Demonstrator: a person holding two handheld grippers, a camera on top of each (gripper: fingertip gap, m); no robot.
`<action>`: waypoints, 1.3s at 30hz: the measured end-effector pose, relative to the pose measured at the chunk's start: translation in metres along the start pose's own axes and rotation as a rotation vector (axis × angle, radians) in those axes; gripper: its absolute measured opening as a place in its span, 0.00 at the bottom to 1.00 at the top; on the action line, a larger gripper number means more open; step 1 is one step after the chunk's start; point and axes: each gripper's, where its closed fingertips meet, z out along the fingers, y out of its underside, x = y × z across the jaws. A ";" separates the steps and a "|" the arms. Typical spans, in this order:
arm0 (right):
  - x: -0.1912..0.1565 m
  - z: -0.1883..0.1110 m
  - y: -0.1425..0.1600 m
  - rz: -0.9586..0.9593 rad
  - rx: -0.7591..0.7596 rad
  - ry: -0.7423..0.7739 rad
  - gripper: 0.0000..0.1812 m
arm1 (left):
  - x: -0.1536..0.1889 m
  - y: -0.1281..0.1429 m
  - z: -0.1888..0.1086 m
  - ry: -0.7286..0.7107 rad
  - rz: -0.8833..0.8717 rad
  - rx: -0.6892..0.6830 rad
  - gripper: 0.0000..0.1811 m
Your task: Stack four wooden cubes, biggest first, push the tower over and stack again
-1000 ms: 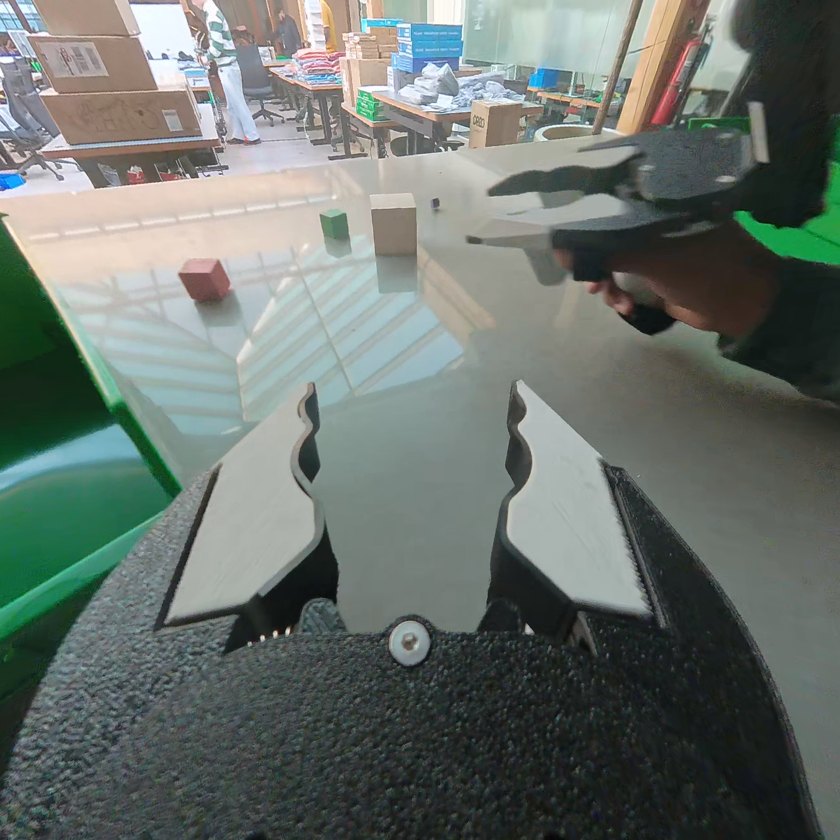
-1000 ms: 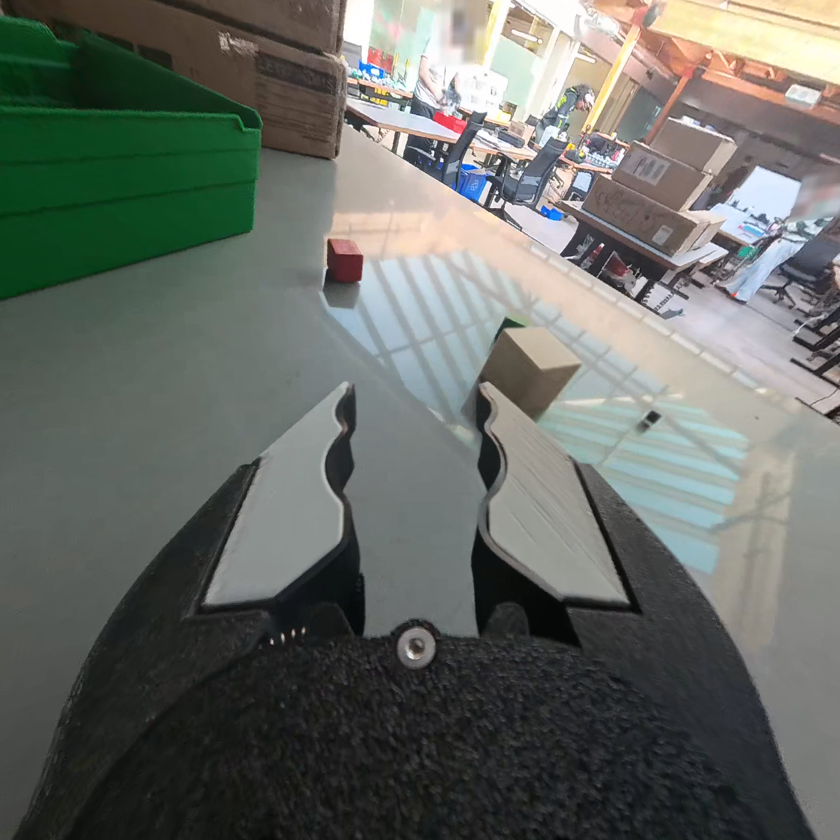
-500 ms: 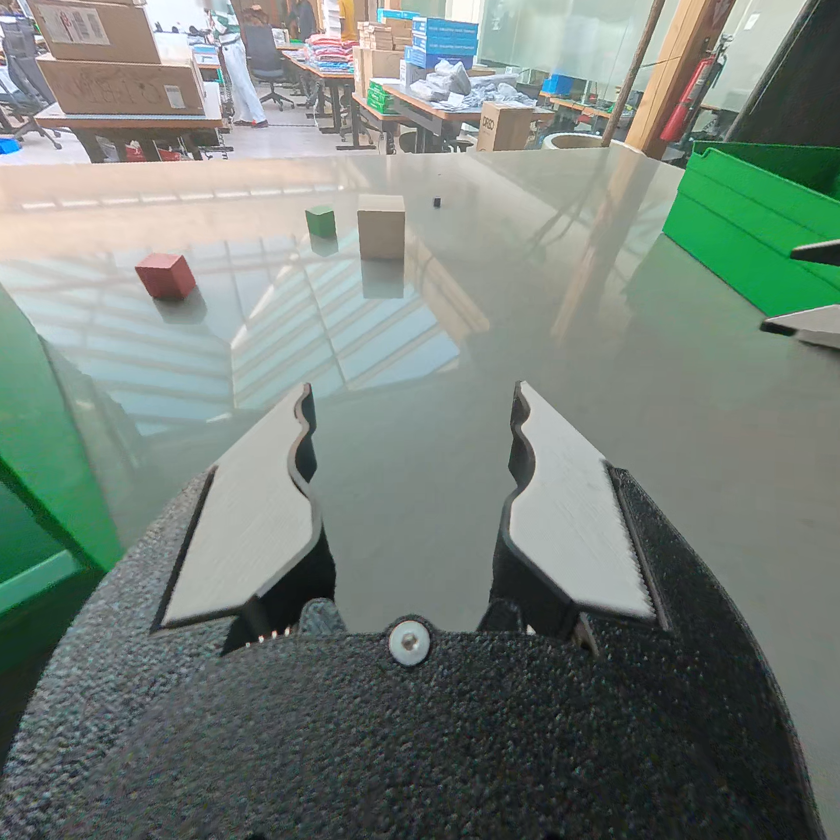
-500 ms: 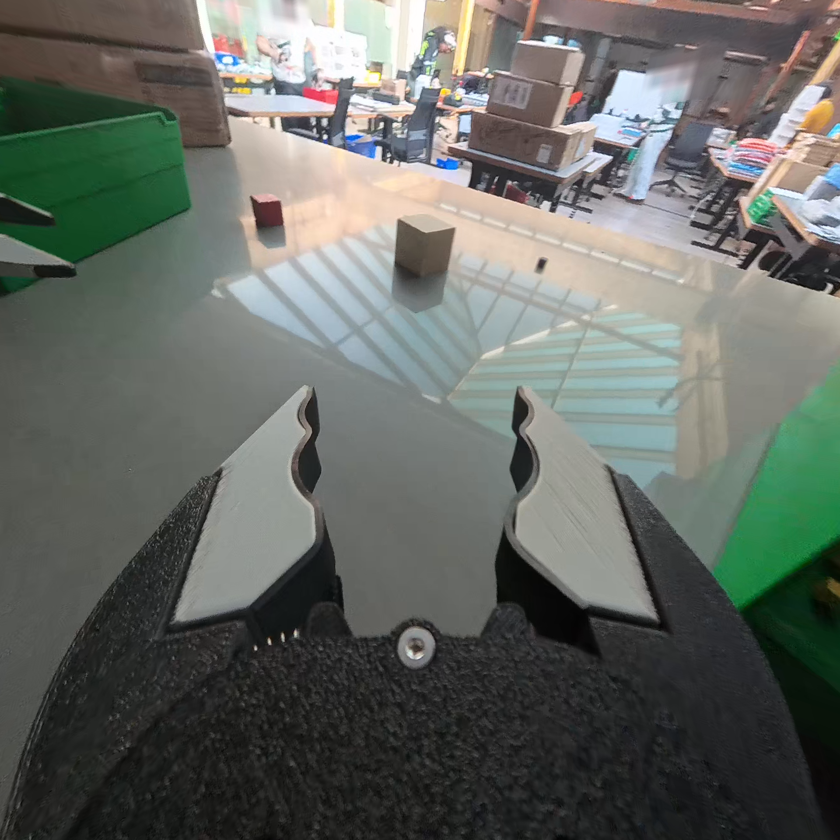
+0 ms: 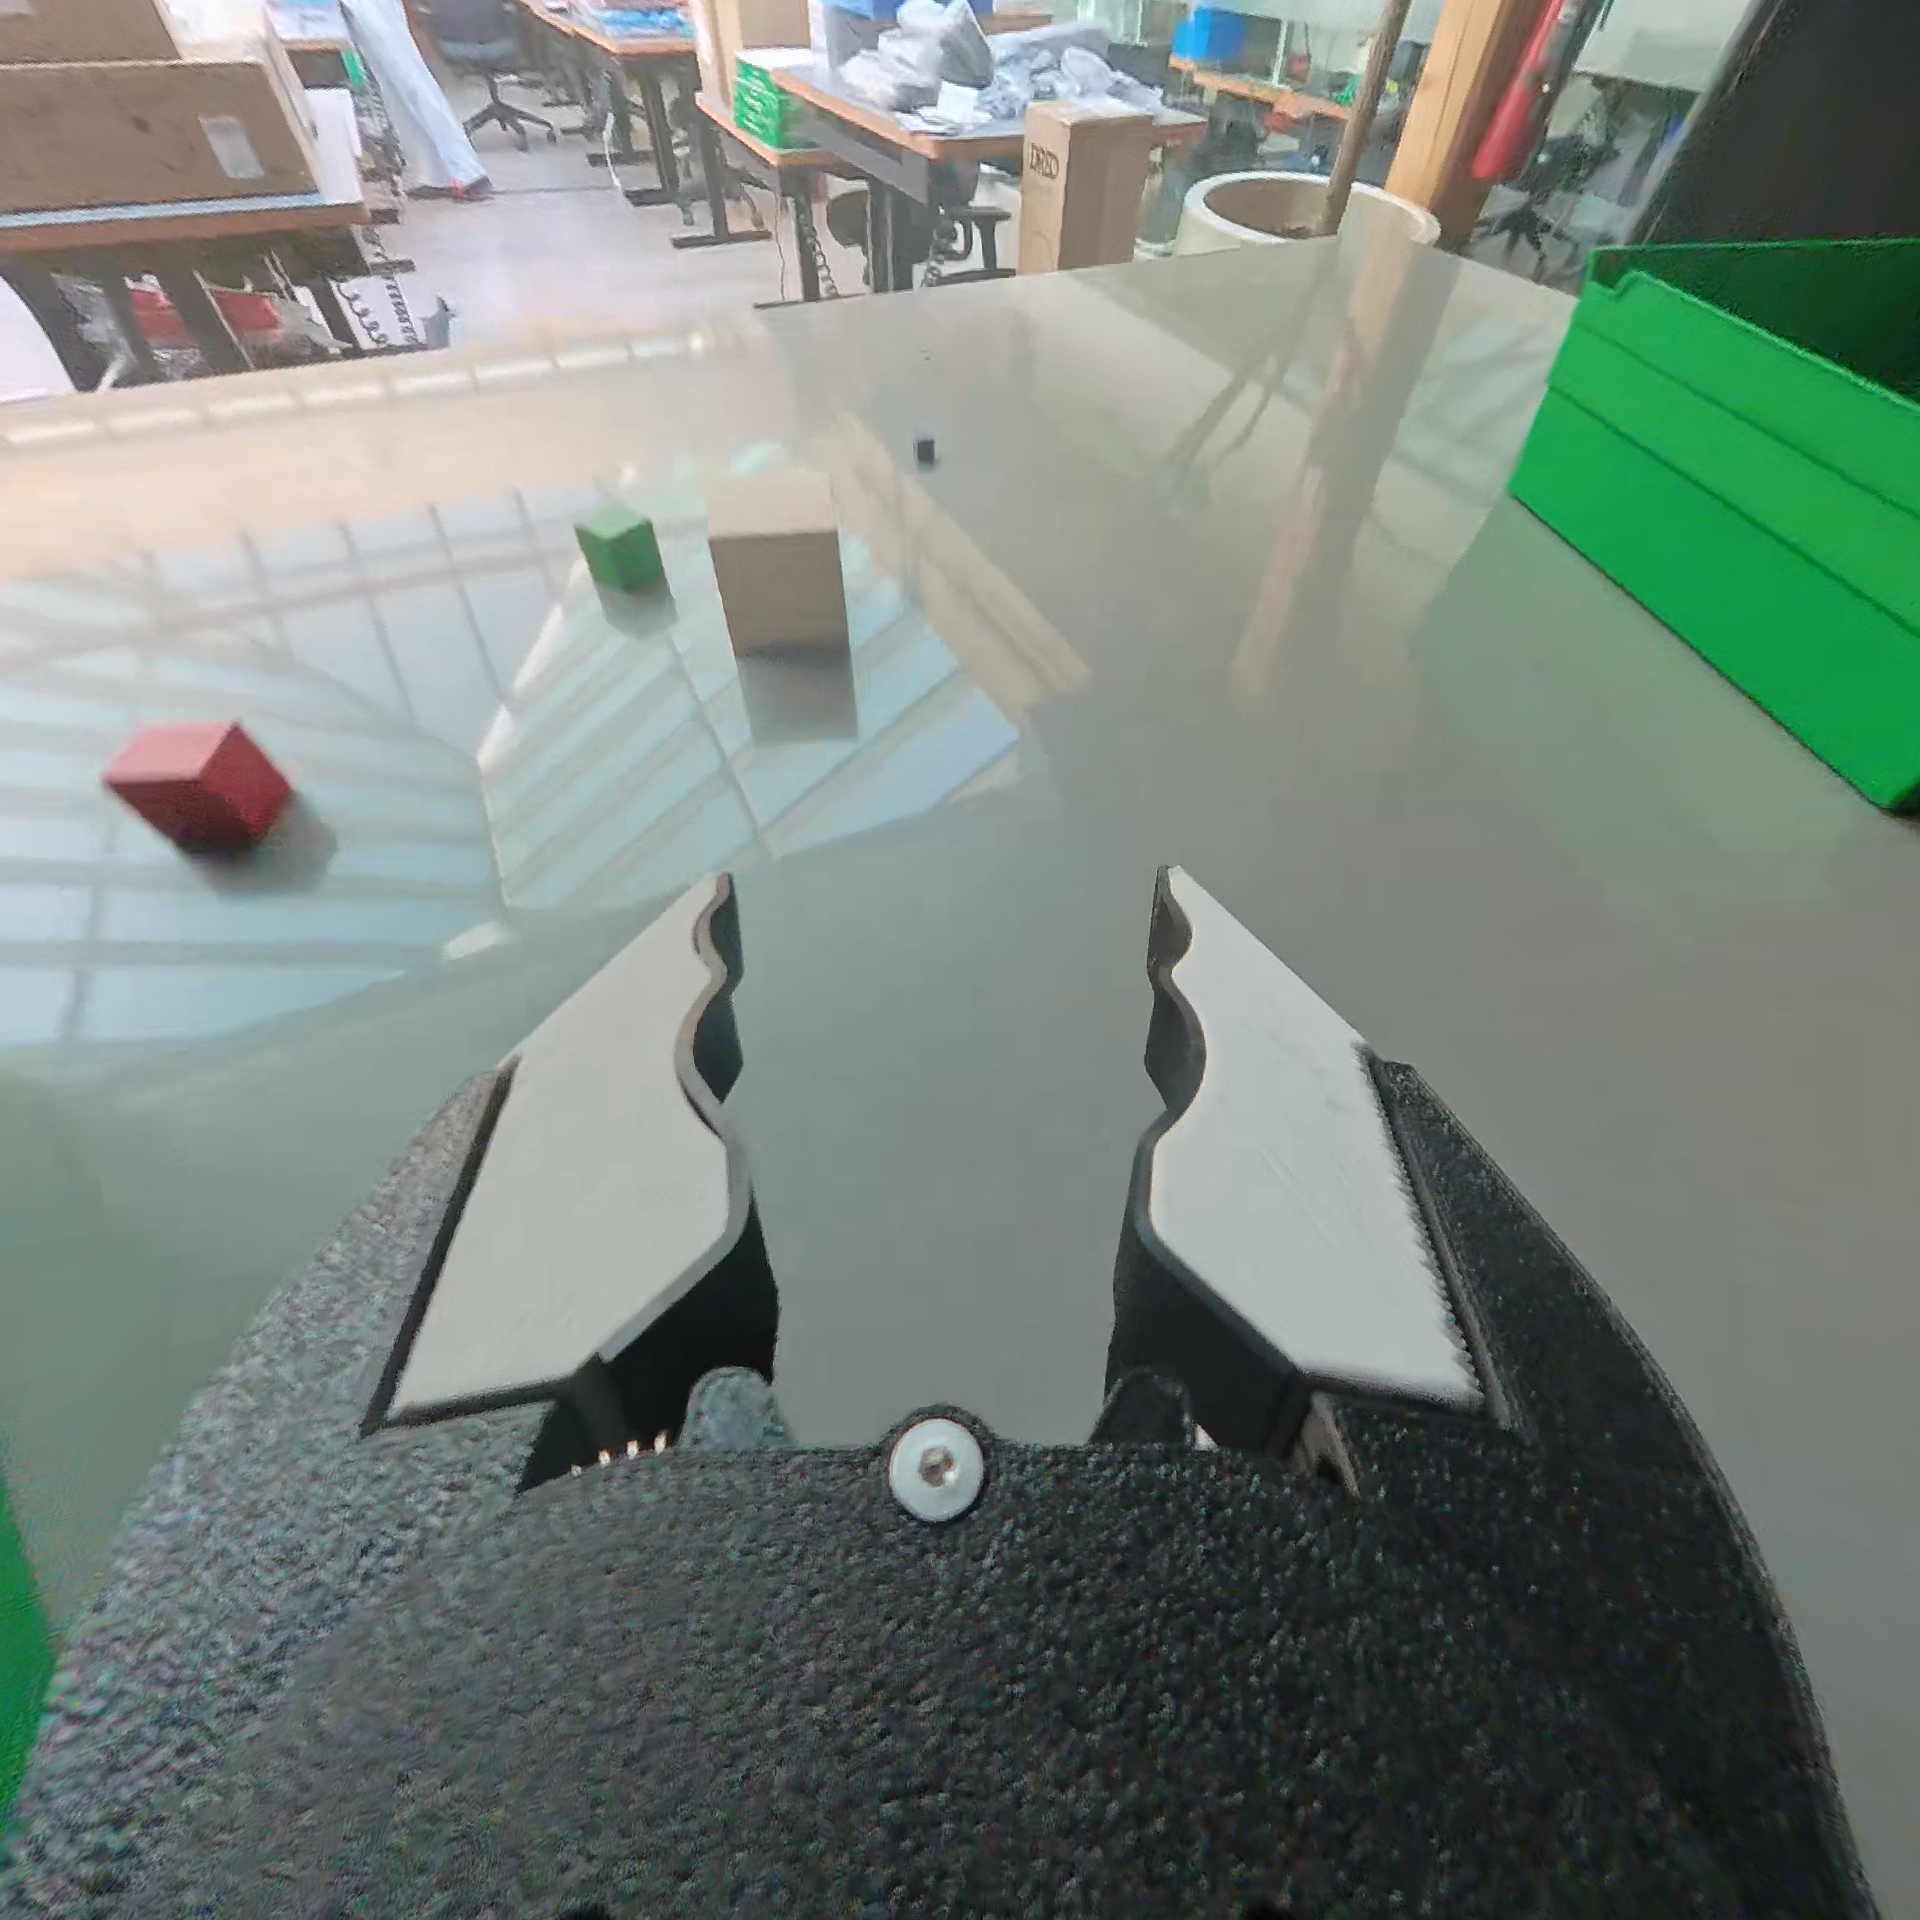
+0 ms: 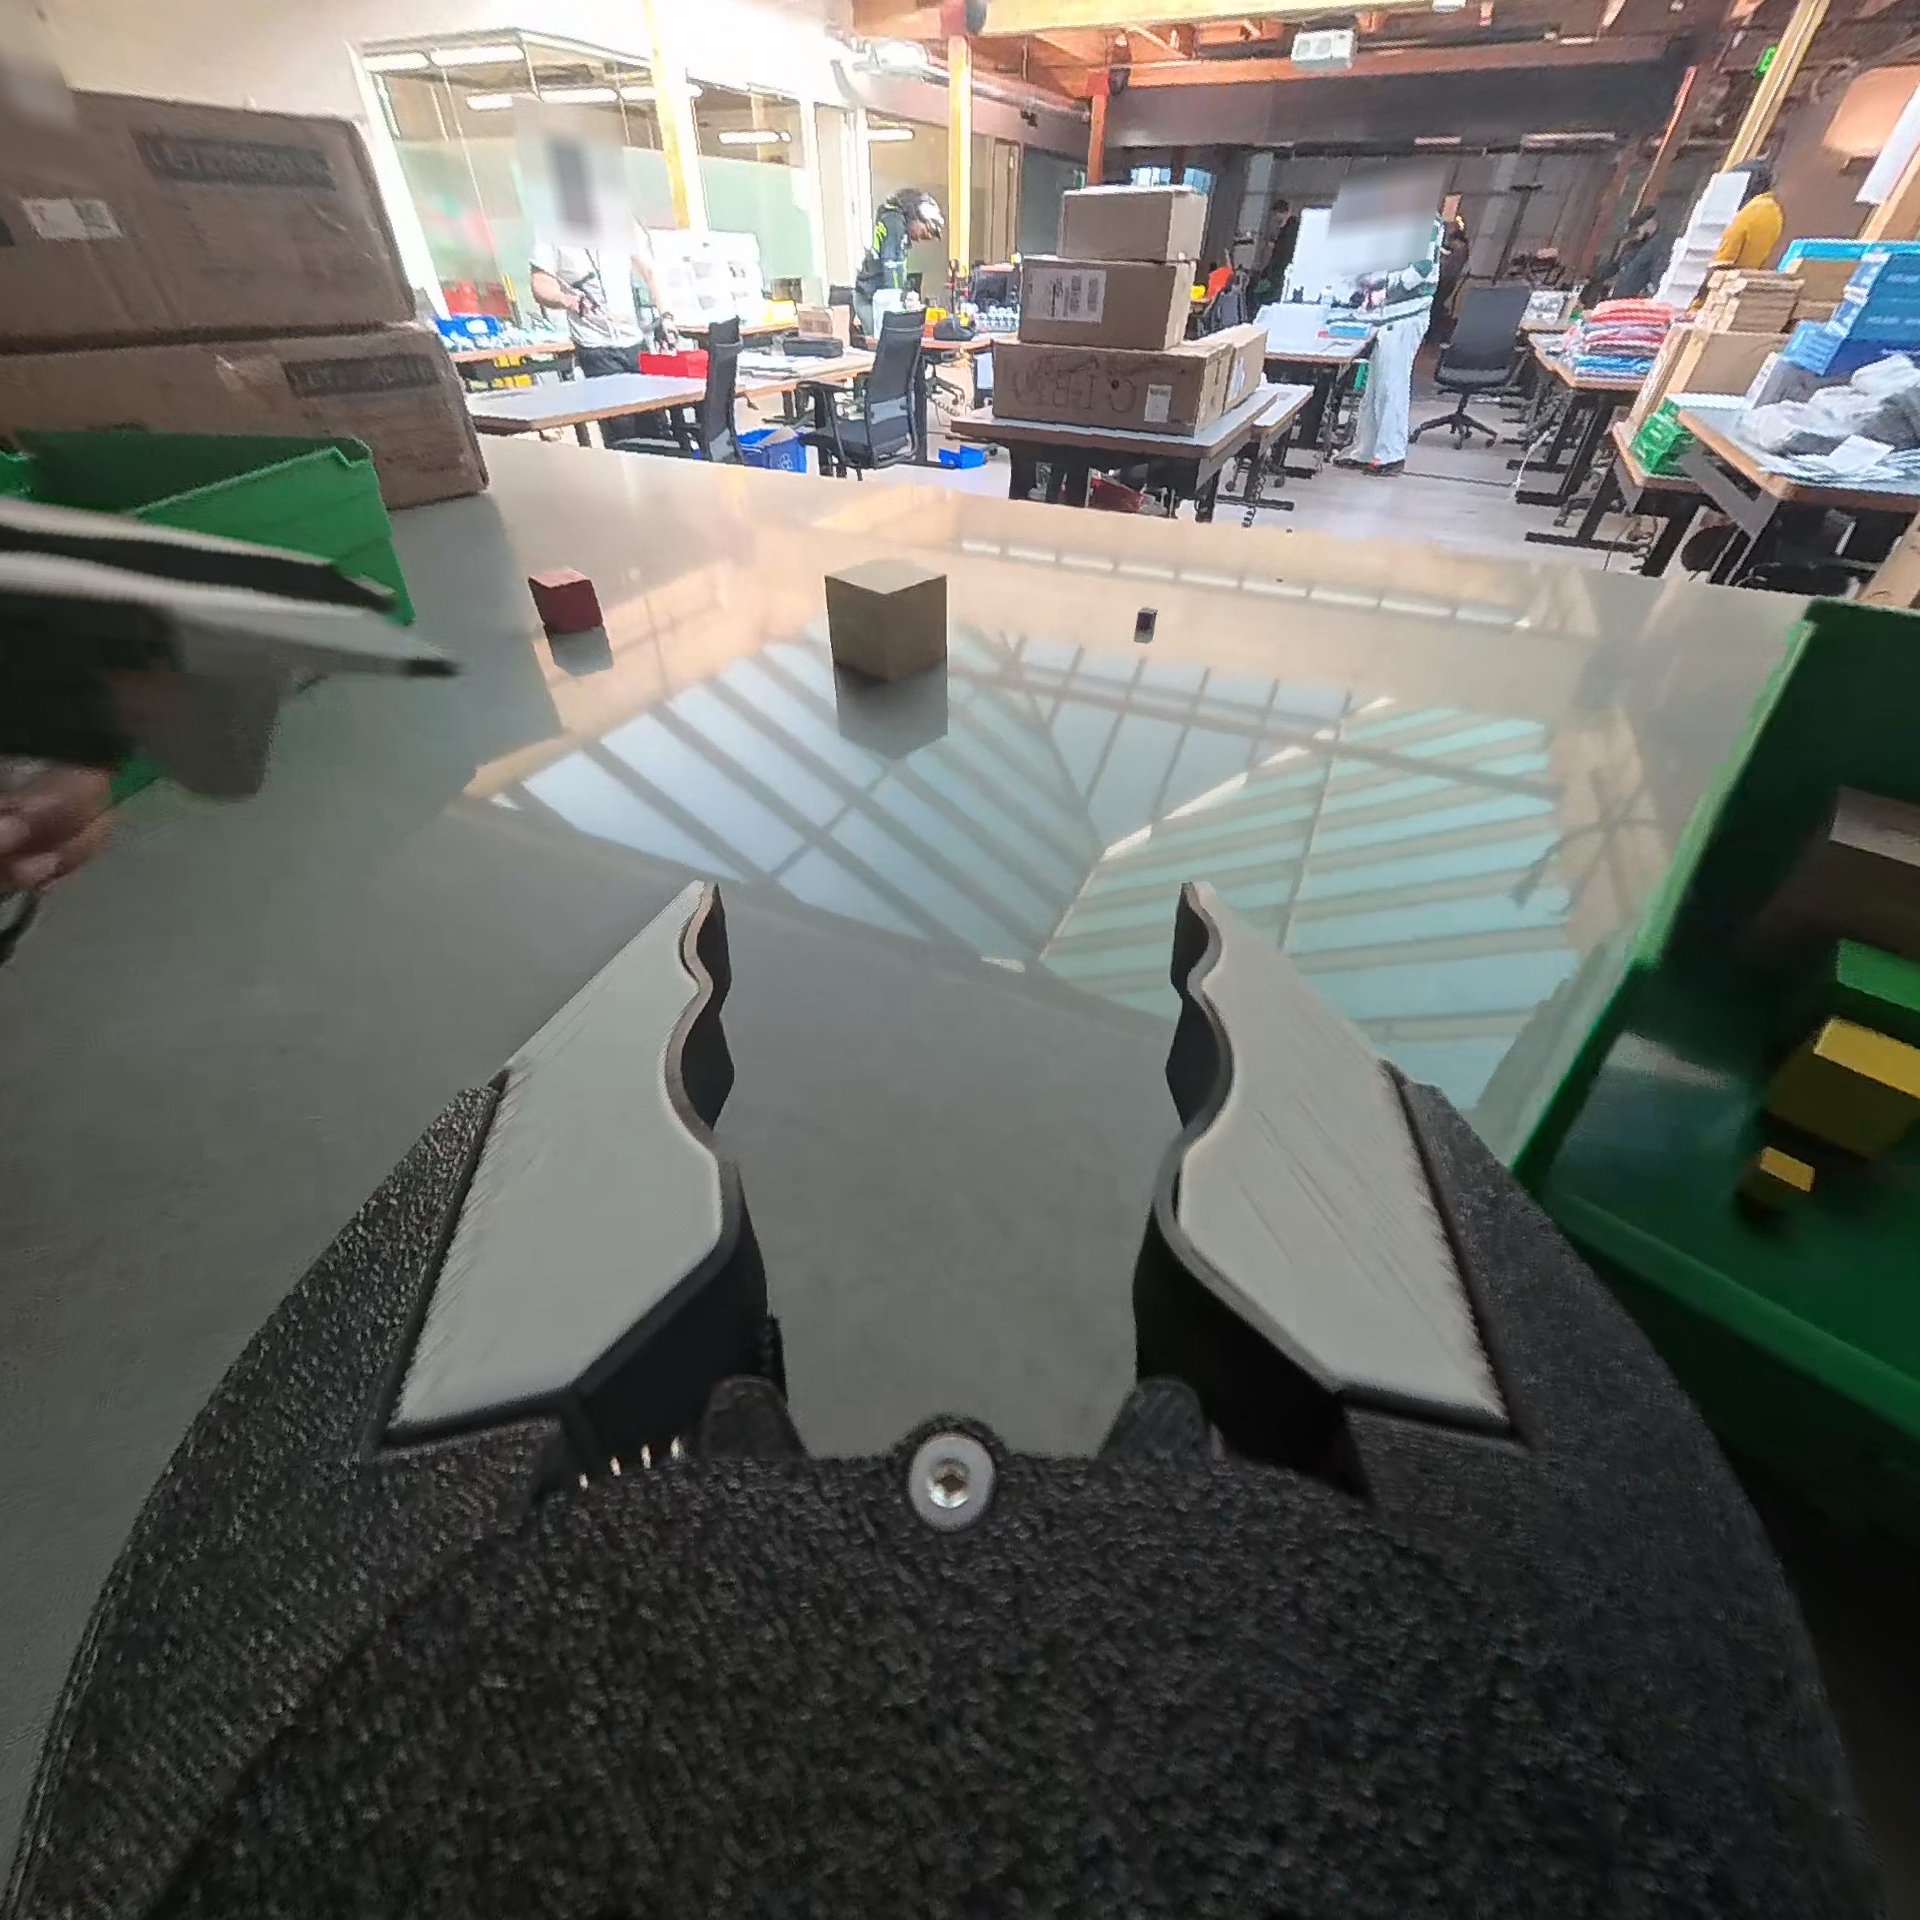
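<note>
Both grippers are just hanging over the grey table point(image 5: 1299, 727) with nothing in them: left gripper point(image 5: 943, 904) fingers spread apart, right gripper point(image 6: 948, 914) same. Tan block point(image 5: 781, 582) sits well ahead of the left fingertips, green cube point(image 5: 620, 548) just left of it, red cube point(image 5: 197, 781) far left; green bin point(image 6: 1704, 935) beside the right finger

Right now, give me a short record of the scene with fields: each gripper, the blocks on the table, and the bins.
left gripper: open, empty, above bare table
right gripper: open, empty, above bare table
tan block: upright, mid-table, ahead of both grippers
red block: left of the tan block, apart from it
green block: just left of the tan block, apart
small dark cube: beyond the tan block, to its right
green bin: right edge, yellow blocks inside
second green bin: left side
</note>
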 end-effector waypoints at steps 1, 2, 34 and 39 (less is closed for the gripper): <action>0.001 -0.003 -0.001 0.002 0.004 -0.004 0.47 | -0.005 -0.011 0.015 0.000 0.008 -0.009 0.43; 0.003 -0.007 -0.001 0.001 0.007 -0.008 0.47 | -0.011 -0.022 0.030 -0.002 0.014 -0.014 0.44; 0.036 -0.054 0.023 0.069 -0.018 -0.142 0.43 | 0.062 0.012 0.169 0.622 0.666 -0.727 0.35; 0.028 -0.054 0.021 0.050 -0.018 -0.154 0.43 | 0.089 -0.008 0.139 0.633 0.580 -0.508 0.40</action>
